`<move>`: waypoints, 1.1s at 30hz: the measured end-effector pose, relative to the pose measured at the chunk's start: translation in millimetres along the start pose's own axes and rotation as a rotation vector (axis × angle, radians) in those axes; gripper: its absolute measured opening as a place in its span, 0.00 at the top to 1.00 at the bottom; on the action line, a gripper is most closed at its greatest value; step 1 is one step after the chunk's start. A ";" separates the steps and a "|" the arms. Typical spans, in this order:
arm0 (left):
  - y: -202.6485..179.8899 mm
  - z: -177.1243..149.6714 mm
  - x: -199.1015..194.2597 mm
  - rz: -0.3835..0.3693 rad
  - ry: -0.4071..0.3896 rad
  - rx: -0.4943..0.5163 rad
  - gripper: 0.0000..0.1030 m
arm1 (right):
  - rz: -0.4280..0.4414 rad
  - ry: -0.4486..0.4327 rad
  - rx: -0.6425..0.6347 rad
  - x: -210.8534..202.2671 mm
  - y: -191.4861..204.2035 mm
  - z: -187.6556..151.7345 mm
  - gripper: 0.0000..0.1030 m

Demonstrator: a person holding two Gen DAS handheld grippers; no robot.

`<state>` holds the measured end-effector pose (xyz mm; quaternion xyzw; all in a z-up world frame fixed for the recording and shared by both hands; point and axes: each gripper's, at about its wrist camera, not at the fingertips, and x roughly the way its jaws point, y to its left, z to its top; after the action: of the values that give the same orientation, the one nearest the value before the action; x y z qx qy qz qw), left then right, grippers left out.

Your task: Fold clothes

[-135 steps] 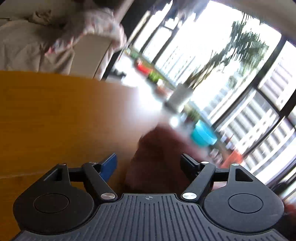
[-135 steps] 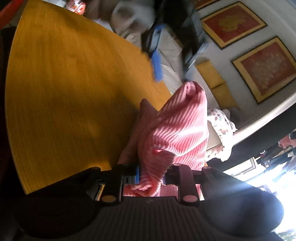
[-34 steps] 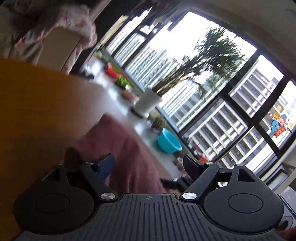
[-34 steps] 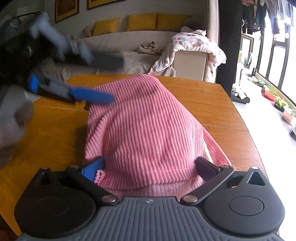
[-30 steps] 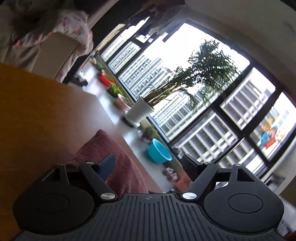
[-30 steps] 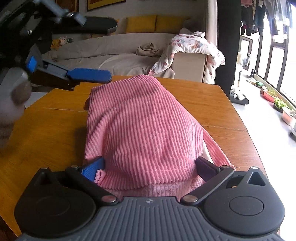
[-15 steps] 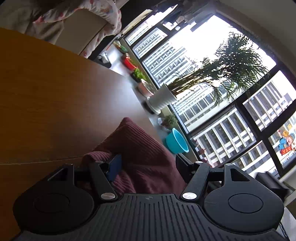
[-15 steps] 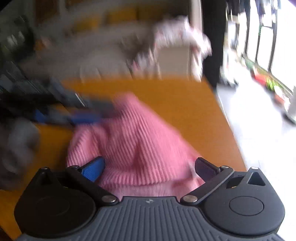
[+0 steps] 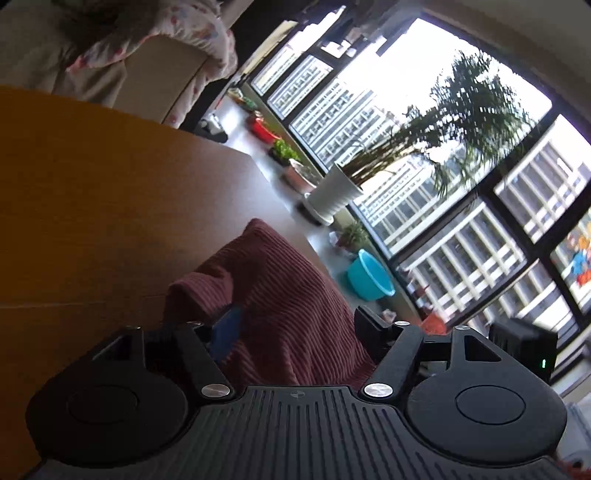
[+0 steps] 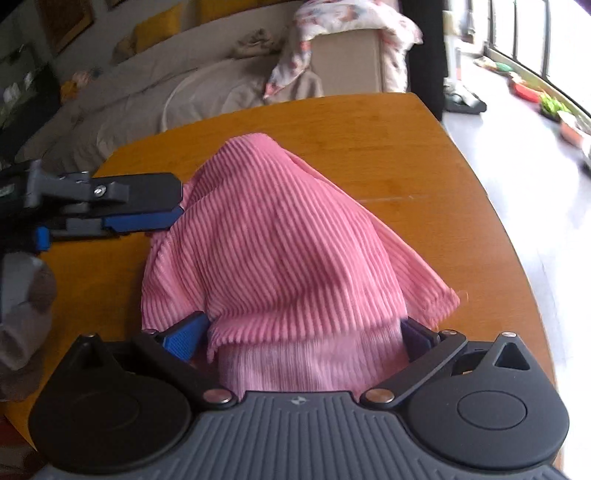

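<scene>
The right claw [image 10: 301,332] stands wide apart, its blue-padded finger on one side and its dark finger on the other, with the near edge of the pink ribbed garment [image 10: 280,251] lying between them. The cloth touches or comes just beside both fingers, but the claw does not pinch it. From there the garment runs away over the wooden counter [image 10: 424,177] in a heaped, roughly triangular mound, a paler inner layer showing under the near hem and one loose corner sticking out toward the window side.

At the far left edge of that mound the left claw [image 10: 173,206] comes in from the side. In the right wrist view its two fingers lie nearly together, the blue pad under the black one, at the garment's edge; whether fabric sits between them cannot be told there. In the left wrist view the left claw [image 9: 299,325] looks partly open, its blue pad tucked into a fold of the garment [image 9: 288,291], which appears dark red in the shade there, while the other finger stands clear of the cloth.

Beyond the counter stands a sofa [image 10: 221,74] draped with a floral blanket [image 10: 332,22]. On the window side are a potted plant [image 9: 388,162] and a turquoise basin [image 9: 369,277] on the floor.
</scene>
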<state>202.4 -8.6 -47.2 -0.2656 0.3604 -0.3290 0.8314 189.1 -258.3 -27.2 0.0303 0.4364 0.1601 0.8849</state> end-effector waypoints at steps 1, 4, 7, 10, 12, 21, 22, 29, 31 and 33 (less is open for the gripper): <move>3.8 0.0 1.3 -0.003 0.000 -0.014 0.30 | -0.009 -0.015 0.000 -0.3 1.8 -3.6 0.00; 4.0 1.4 5.9 0.010 -0.003 0.017 0.33 | -0.037 -0.058 0.024 -1.5 7.5 -12.4 0.00; 4.9 3.8 7.1 0.018 -0.004 0.021 0.34 | -0.056 -0.103 0.069 -1.5 14.8 -18.5 0.00; 6.3 9.4 2.2 0.031 -0.020 0.005 0.33 | -0.024 -0.166 0.079 -13.1 5.5 -17.8 0.00; 5.0 11.7 -9.7 0.036 -0.043 -0.018 0.24 | 0.006 -0.212 0.082 -22.6 -3.5 -15.8 0.00; -20.9 -39.7 -31.0 0.026 0.005 -0.031 0.11 | 0.127 -0.358 0.210 -39.3 -58.8 -5.8 0.00; -23.4 -44.8 -27.6 0.021 0.016 -0.011 0.16 | 0.128 -0.345 0.255 -29.3 -67.2 -5.5 0.00; -19.6 -55.6 -22.5 0.012 0.048 0.006 0.37 | 0.268 -0.232 0.436 4.2 -85.7 -20.3 0.35; -14.5 -53.7 -23.3 0.017 0.042 -0.009 0.38 | 0.372 -0.199 0.416 0.8 -73.8 -23.9 0.36; -13.2 -53.6 -22.5 0.016 0.043 -0.015 0.38 | 0.340 -0.189 0.318 -3.6 -56.7 -26.9 0.36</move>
<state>144.4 -11.4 -60.8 -0.2621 0.3826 -0.3254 0.8240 180.5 -315.4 -52.1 0.2568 0.3602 0.2325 0.8662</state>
